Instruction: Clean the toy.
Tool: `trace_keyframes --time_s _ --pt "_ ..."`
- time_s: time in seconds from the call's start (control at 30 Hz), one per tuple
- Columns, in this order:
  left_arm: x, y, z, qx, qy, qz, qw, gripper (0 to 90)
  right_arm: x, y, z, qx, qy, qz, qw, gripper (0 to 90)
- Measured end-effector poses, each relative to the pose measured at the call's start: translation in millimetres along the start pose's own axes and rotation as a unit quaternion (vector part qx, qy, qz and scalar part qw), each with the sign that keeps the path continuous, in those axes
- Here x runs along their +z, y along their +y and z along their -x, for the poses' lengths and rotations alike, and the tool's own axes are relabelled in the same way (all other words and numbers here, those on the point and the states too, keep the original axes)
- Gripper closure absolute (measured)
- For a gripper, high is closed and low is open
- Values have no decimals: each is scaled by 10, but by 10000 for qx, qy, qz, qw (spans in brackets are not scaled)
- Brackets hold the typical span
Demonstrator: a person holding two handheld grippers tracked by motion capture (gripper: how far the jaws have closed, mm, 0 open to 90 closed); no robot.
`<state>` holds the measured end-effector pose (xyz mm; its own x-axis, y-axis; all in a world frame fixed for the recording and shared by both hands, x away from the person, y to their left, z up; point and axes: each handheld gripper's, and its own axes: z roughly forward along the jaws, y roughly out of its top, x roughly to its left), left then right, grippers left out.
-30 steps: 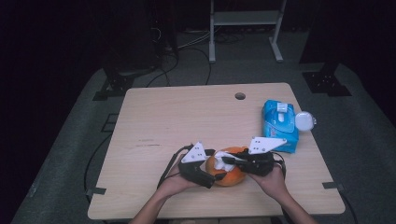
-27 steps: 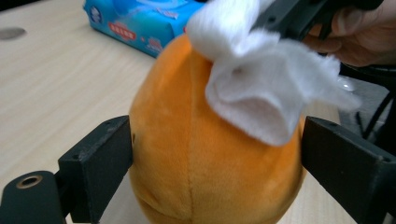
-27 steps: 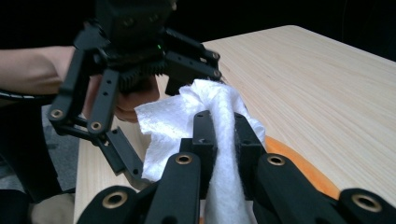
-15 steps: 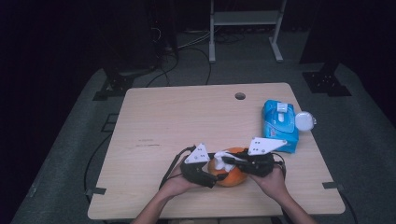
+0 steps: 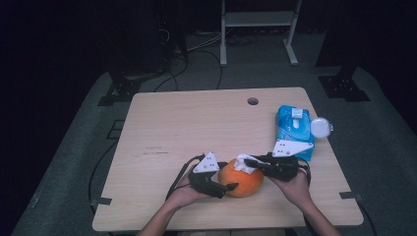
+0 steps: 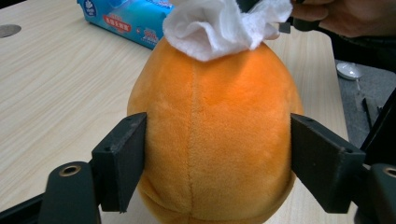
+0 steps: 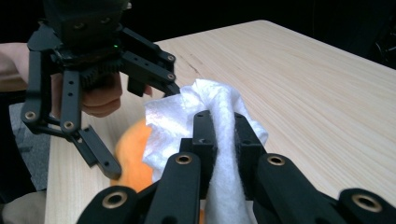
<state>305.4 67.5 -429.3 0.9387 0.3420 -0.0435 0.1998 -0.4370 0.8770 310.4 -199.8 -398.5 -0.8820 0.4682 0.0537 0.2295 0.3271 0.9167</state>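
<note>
An orange plush ball [image 5: 246,183] sits on the table's near edge. My left gripper [image 6: 217,163] reaches around it from the left, and both pads [image 6: 123,163] press on its sides. Those jaws have just closed in on the plush, then eased open a touch, with the plush still between them. My right gripper [image 7: 223,126] is shut on a crumpled white tissue [image 7: 205,100]. It comes in from the right and holds the tissue [image 5: 242,163] against the top of the plush [image 6: 210,140]. A hand holds each gripper.
A blue pack of wipes [image 5: 295,125] lies at the table's right edge, and a small white round lid [image 5: 320,127] sticks out beside it. A cable hole [image 5: 253,101] sits near the far edge of the wooden table [image 5: 187,123]. Dark stands and cables lie on the floor beyond.
The left jaws have narrowed onto the plush. The right gripper has shifted the tissue a little across the top of the plush. The left hand has stayed in place.
</note>
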Motion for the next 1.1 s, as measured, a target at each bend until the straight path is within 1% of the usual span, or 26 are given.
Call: trace_keyframes --time_s 0.07,0.1,0.13,0.17,0.23,0.3,0.33,0.37,0.4,0.43,0.47,0.5,0.53,0.6,0.67,0.7,0.77,0.8,0.87,0.9,0.93,1.0,1.07,1.1 --pt "12 21 -6 -101 2 30 9999 161 11 -3 -8 -14 -23 -5 10000 822" --pt "21 28 -12 -188 -19 88 9998 124 24 1 -19 -27 -20 -9 10000 822" --pt "25 33 -15 -245 -53 115 9996 113 40 7 -32 -24 13 0 10000 822" --pt "36 37 -7 -224 -37 91 9997 115 57 16 -54 -38 40 1 10000 822" --pt "33 39 17 -98 -16 78 9999 161 109 47 -139 -163 96 -31 9998 821" --pt "36 43 38 -48 -18 68 10000 179 160 67 -216 -234 236 -22 9994 820" --pt "33 43 44 33 -12 43 10000 210 191 76 -261 -302 316 -56 9990 819" --pt "27 38 45 96 4 11 10000 220 215 84 -299 -374 363 -102 9986 820" --pt "22 32 43 81 -11 6 10000 232 227 90 -319 -441 352 -117 9983 819" --pt "13 24 33 69 -4 7 10000 239 225 93 -319 -441 355 -134 9983 820" --pt "11 16 25 63 -4 17 10000 245 211 91 -287 -397 386 -125 9984 820" --pt "3 7 10 69 1 -11 10000 249 192 85 -253 -367 365 -109 9986 821" --pt "-4 -5 -7 55 1 -19 10000 252 166 76 -217 -344 312 -104 9989 821" --pt "-23 -35 -47 -13 -11 -33 10000 253 95 48 -131 -222 188 -78 9995 821" --pt "-39 -66 -86 -113 -21 -16 9999 253 30 7 -49 -98 37 -56 9999 820" --pt "-39 -71 -94 -137 -23 5 9999 253 4 -21 -9 -10 0 -44 10000 820" --pt "-33 -54 -91 -150 -36 -11 9999 236 0 -43 11 71 12 -16 10000 820" --pt "-32 -34 -86 -143 -27 -7 9999 203 10 -40 0 39 -8 -37 10000 820" --pt "-35 -1 -66 -142 -33 106 9998 147 41 -24 -37 -32 -46 -42 10000 821" --pt "-36 20 -54 -163 -51 223 9996 134 53 -18 -49 -43 -27 -25 10000 820" --pt "-35 37 -45 -160 -70 260 9995 130 77 -5 -79 -46 53 3 10000 821" --pt "-15 51 -25 -82 -63 249 9996 135 130 19 -156 -123 164 7 9998 820" --pt "-13 28 -17 33 -69 189 9998 194 172 42 -220 -230 236 -30 9995 820" --pt "-18 13 -21 49 -50 169 9998 224 189 50 -245 -278 236 -68 9993 820"
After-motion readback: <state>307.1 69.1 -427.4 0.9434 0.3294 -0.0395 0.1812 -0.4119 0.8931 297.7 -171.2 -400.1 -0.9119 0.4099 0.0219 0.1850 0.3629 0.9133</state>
